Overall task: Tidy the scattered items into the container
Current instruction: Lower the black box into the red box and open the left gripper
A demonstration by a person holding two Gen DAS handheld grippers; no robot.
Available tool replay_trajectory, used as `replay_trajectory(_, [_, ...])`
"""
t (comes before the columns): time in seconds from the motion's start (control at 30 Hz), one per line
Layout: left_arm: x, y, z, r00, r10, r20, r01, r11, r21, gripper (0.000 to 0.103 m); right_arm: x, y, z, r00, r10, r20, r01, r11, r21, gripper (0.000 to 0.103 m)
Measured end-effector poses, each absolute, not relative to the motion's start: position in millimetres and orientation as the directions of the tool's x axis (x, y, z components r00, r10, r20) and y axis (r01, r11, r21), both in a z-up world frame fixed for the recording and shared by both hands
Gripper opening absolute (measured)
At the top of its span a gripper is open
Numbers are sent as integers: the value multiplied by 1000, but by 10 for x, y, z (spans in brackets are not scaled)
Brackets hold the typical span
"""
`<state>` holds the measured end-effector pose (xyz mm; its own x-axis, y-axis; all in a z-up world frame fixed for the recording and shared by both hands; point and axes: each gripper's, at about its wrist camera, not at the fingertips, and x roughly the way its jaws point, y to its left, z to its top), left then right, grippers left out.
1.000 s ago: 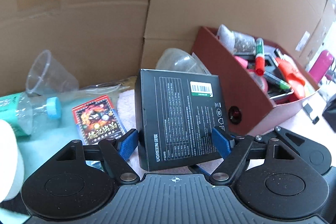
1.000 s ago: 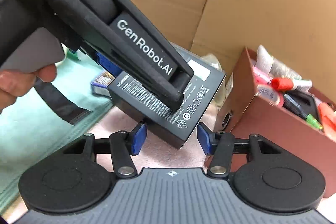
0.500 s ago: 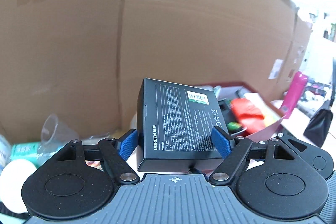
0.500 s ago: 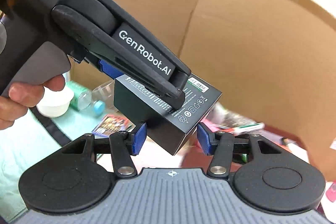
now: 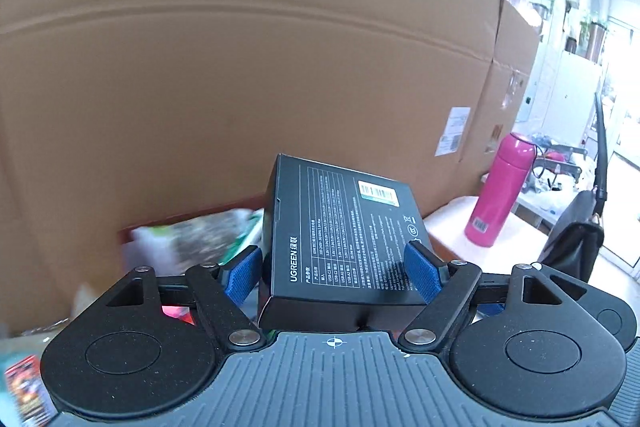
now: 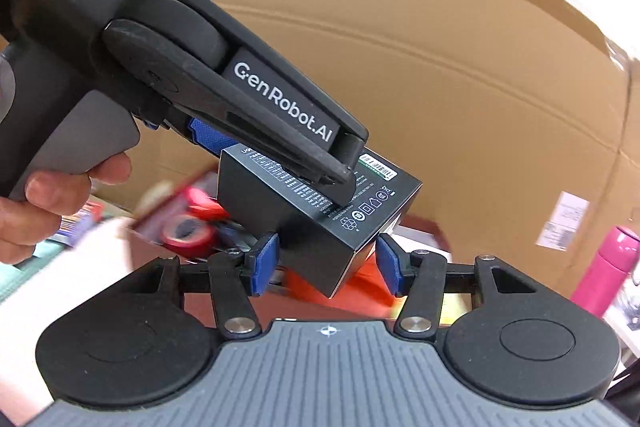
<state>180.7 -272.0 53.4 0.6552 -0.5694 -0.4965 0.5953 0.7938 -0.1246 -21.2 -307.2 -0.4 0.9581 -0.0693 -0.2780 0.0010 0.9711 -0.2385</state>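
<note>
**Both grippers at the black box, above the red container**

My left gripper (image 5: 334, 273) was clamped on the black box (image 5: 344, 231) — its blue pads (image 5: 240, 277) pressed against the box's two long sides, with the printed face turned up toward the camera and the barcode label at the far right corner. The box sat tilted, its near end low between the fingers and its far end raised. From the right wrist view the same left gripper (image 6: 280, 163) came in from the upper left, its dark fingers lying across the top face of the black box (image 6: 320, 223), and my left hand (image 6: 44, 203) was wrapped around the grey handle.

My right gripper (image 6: 326, 265) stood spread at the near lower corner of the box. Its blue pads (image 6: 264, 263) flanked that corner; I could not tell whether either pad touched the cardboard.

The box hung in the air above the red container (image 5: 188, 217), whose rim showed just behind and left of it, blurred, with a jumble of items inside. In the right view a red tape roll (image 6: 188, 231) lay below the box, also blurred. A large cardboard wall (image 5: 240, 67) rose directly behind, and a pink bottle (image 5: 500, 191) stood upright on the table, well to the right.
</note>
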Motion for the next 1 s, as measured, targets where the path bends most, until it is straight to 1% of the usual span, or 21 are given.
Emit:
replay_trajectory(0.03, [1858,-2826,512,643,-574,-508,604,787,-124,81,-147,-3182,-19,955,-73,-286,3,971,-239,65])
replay_trajectory(0.07, [1919,-2916,485,626,-576,-525,612,781,-127,83,-76,-3300,-38,952,-77,-296,7,974,-228,66])
replay_trajectory(0.1, [1975,-2977,463,614,-573,-542,610,781,-134,82,-23,-3412,-53,950,-88,-299,25,977,-209,64])
replay_trajectory(0.17, [2036,-3004,426,606,-576,-548,607,780,-149,82,15,-3582,-62,947,-123,-298,71,981,-179,65])
replay_trajectory(0.2, [2055,-2992,405,607,-576,-547,605,782,-152,82,174,-3756,-95,946,-131,-296,81,981,-176,65])
replay_trajectory(0.3, [2147,-3017,345,609,-573,-549,587,790,-174,82,224,-3907,-140,946,-127,-298,74,980,-183,65])
replay_trajectory(0.4, [2210,-3024,325,590,-590,-551,587,782,-209,84,91,-3753,-148,941,-130,-313,66,976,-207,65])
replay_trajectory(0.6, [2223,-3229,276,599,-572,-561,606,781,-150,84,536,-3715,-325,944,-114,-311,52,978,-201,65])
replay_trajectory(0.8, [2319,-3231,201,592,-560,-579,588,792,-164,84,705,-3739,-335,950,-80,-303,20,981,-195,67])
replay_trajectory(0.9, [2333,-3189,187,592,-560,-580,583,794,-172,86,683,-3704,-346,951,-101,-292,38,976,-214,71])
replay_trajectory(0.97, [2322,-3157,188,594,-563,-574,581,794,-179,88,641,-3679,-347,952,-106,-286,44,976,-216,77])
replay_trajectory(1.0, [2314,-3139,190,593,-567,-571,581,793,-185,89,614,-3661,-343,953,-104,-283,43,976,-212,83])
